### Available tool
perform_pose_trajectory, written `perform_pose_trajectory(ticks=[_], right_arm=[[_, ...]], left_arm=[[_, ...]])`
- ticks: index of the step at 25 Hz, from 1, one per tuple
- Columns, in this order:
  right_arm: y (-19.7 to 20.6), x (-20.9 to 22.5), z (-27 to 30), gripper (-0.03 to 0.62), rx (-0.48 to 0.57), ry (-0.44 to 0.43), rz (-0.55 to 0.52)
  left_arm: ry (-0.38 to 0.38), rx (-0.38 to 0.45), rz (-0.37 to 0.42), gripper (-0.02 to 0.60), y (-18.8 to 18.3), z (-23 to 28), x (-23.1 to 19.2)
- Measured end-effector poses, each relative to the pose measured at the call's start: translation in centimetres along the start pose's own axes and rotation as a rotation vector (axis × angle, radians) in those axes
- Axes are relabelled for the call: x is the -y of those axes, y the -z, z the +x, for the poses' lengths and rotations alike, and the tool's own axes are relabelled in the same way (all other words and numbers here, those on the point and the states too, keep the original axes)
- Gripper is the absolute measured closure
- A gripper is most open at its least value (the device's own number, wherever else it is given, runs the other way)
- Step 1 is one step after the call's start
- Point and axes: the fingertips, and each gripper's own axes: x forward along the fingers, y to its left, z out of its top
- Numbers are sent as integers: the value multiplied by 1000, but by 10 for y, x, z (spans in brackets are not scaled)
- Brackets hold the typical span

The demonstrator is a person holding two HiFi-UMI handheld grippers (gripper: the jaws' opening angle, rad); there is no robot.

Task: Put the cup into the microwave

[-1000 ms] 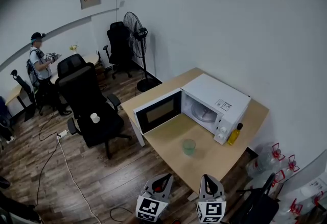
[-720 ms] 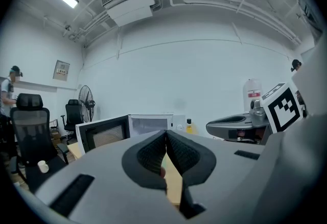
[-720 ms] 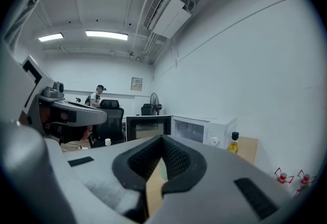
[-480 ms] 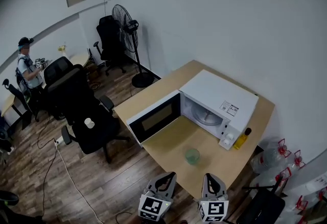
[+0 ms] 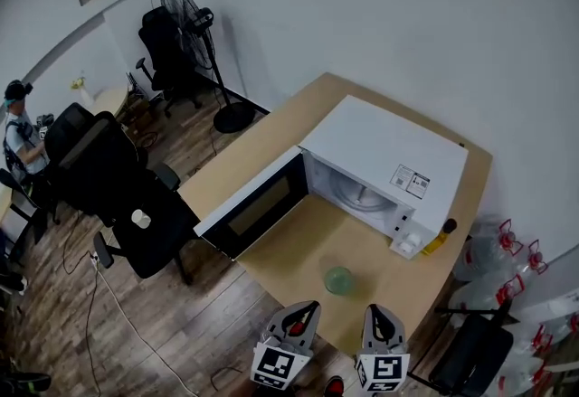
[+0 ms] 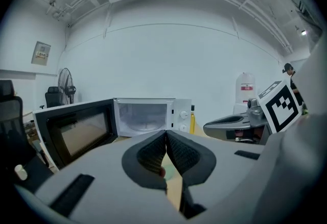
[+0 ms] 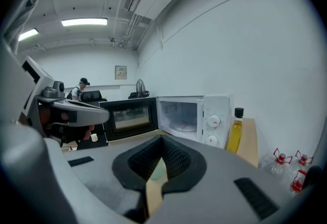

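Head view: the green cup [image 5: 339, 279] is seen upright on the desk [image 5: 271, 128], near its front edge and apart from the open microwave [image 5: 384, 165], whose door [image 5: 246, 207] is swung out to the left. The approach is judged to be the step in hand, since nothing is held. The left gripper [image 5: 303, 309] and the right gripper [image 5: 378, 314] are both shown with jaws closed on nothing, short of the desk edge. For the next move, one pair of jaws would have to be opened, brought around the cup and closed before it is carried to the cavity. The desk is of pale wood and is set against a white wall. A yellow bottle [image 5: 441, 237] is stood beside the microwave. A wooden floor [image 5: 136, 332], black chairs [image 5: 136, 205], a fan [image 5: 185, 11] and a person [image 5: 18, 128] at a far desk are seen beyond.
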Motion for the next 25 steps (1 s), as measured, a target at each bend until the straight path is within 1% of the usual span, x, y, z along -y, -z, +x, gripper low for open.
perform_pose_trajectory(ticks=[6, 11, 18, 19, 20, 21, 24, 25], right_arm=[[27, 19, 21, 577, -58, 54, 42], [48, 31, 31, 577, -98, 90, 79], [71, 38, 38, 577, -147, 115, 111], [73, 39, 37, 577, -153, 119, 115], [75, 39, 37, 577, -158, 122, 120], [76, 40, 37, 577, -161, 125, 125], [80, 40, 38, 577, -168, 130, 136], [80, 41, 39, 577, -169, 132, 137]], left_arm=[[56, -69, -18, 558, 33, 36, -8], [84, -121, -46, 558, 58, 56, -14], [115, -136, -71, 554, 72, 75, -18], [127, -135, -73, 543, 72, 77, -17], [140, -134, -73, 464, 73, 79, -15], [152, -132, -72, 401, 74, 81, -13], [169, -125, -66, 332, 78, 87, -9], [170, -124, -63, 318, 79, 89, -8]])
